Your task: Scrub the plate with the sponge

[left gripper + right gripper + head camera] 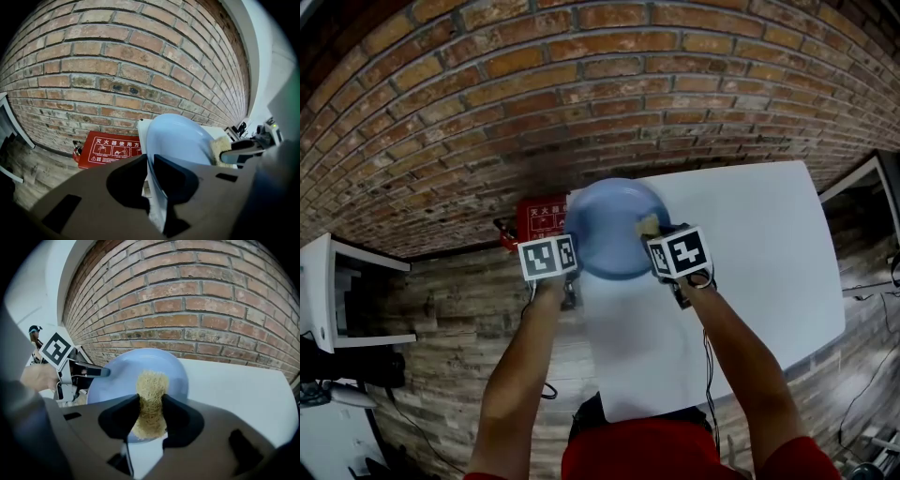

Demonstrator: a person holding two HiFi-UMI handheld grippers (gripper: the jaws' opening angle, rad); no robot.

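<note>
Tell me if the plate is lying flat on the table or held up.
Held up, tilted: the left gripper clamps the plate by its rim; its face turns toward the right gripper, which presses the sponge on it.

Head view looks down; both gripper views share the plate (609, 234).

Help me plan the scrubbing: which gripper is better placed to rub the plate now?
Right. The right gripper clamps the sponge against the plate, while the left gripper pinches the plate's rim, holding it.
</note>
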